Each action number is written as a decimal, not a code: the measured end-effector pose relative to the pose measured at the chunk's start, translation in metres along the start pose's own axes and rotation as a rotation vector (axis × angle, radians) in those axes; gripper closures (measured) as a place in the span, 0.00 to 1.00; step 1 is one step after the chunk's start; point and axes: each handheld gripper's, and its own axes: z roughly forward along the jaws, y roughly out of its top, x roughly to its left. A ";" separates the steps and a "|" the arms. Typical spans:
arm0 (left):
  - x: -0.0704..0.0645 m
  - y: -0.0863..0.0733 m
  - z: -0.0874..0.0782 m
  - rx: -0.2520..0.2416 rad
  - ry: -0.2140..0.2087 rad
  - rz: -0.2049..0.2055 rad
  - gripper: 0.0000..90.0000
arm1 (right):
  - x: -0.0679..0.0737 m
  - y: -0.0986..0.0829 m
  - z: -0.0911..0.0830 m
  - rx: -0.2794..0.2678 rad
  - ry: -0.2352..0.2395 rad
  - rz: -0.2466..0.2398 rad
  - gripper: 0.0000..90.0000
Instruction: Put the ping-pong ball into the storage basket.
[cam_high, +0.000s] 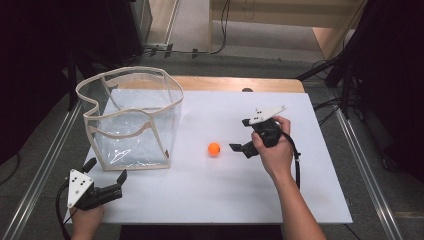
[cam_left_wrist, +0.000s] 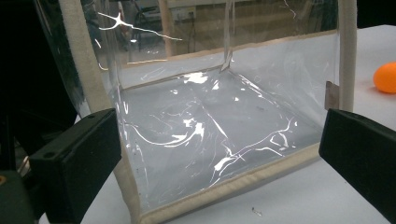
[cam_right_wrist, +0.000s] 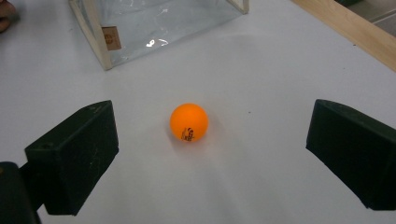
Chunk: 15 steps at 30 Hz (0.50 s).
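Worktop (cam_high: 210, 200): white sheet over a wooden top, wood strip visible along far edge.

Small orange ball w/ dark printed mark (cam_high: 214, 148) sits on the white surface, approx. centre, free-standing, nothing touching it. In right gripper view it lies between and ahead of the two black jaws, print facing the camera.

Clear plastic box-shaped bag w/ beige fabric trim (cam_high: 131, 120) stands upright on the left part of the worktop, top open, rim wavy. Well apart from the ball, ball to its right. Small tan label on a near corner edge, seen in right gripper view. Inside looks empty; glare on the plastic.

Right hand-held gripper (cam_high: 240, 135): held in person's right hand (cam_high: 272, 147), right of the ball, jaws pointing left toward it. Jaws spread wide, released, gripping nothing. Ball near but not touched.

Left hand-held gripper (cam_high: 107, 176): near-left corner of worktop, just in front of the bag's near-left bottom corner, held by left hand (cam_high: 87, 217). Jaws wide apart, released, nothing between them; left gripper view looks straight at the bag's front wall, ball at far right edge of that view.

Cables trail from both grippers toward the person.
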 end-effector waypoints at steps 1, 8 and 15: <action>0.000 0.000 0.000 0.000 0.000 0.001 0.00 | 0.000 0.000 0.001 0.005 0.003 0.001 0.01; 0.000 0.000 0.000 -0.001 0.000 0.000 0.00 | -0.001 0.004 0.011 0.040 0.031 -0.002 0.01; 0.000 0.000 0.000 -0.001 -0.001 0.000 0.00 | 0.000 0.011 0.022 0.084 0.051 -0.022 0.01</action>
